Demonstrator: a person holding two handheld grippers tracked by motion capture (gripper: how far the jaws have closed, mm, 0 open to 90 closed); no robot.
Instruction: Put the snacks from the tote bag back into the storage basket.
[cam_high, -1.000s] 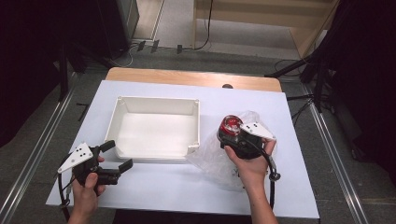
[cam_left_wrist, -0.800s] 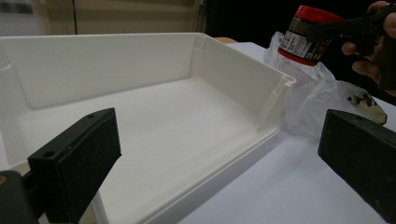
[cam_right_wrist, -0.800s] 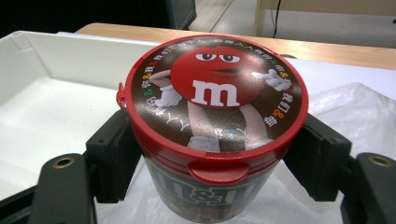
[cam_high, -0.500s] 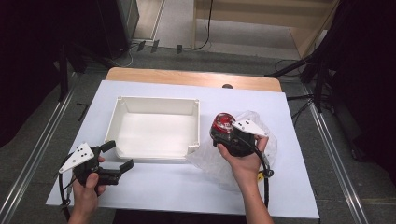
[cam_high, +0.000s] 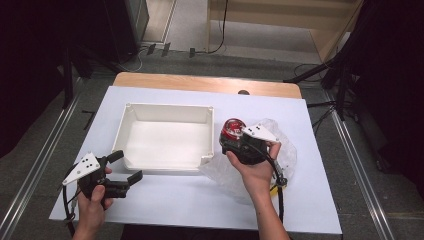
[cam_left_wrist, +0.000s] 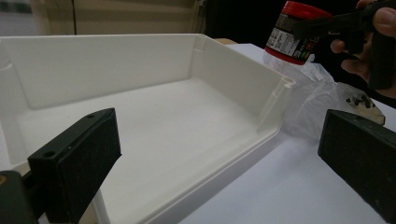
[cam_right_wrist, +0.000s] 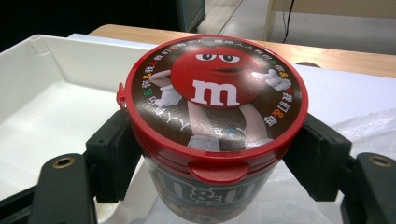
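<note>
A round candy tub (cam_right_wrist: 212, 126) with a red lid is clamped upright between the two black jaws of my right gripper (cam_right_wrist: 215, 154). In the high view the tub (cam_high: 232, 127) hangs just right of the white tray's (cam_high: 125, 131) near right corner, above a crumpled clear plastic bag (cam_high: 285, 150), with the right gripper (cam_high: 231, 139) shut on it. My left gripper (cam_high: 125, 167) stands open near the table's front left, at the tray's near rim, nothing between its pads (cam_left_wrist: 77, 163). The left gripper view shows the tub (cam_left_wrist: 296, 35) off beyond the tray (cam_left_wrist: 243, 70).
The tray is hollow with bare white walls and floor. The bag (cam_left_wrist: 308, 100) lies on the white table cover (cam_high: 320, 210) to the tray's right. A wooden strip (cam_high: 200, 82) runs along the table's far edge. Cables trail from both grippers toward the front.
My right gripper has carried the candy tub leftward, off the bag's middle toward the tray's right corner. The left gripper has stayed where it was.
</note>
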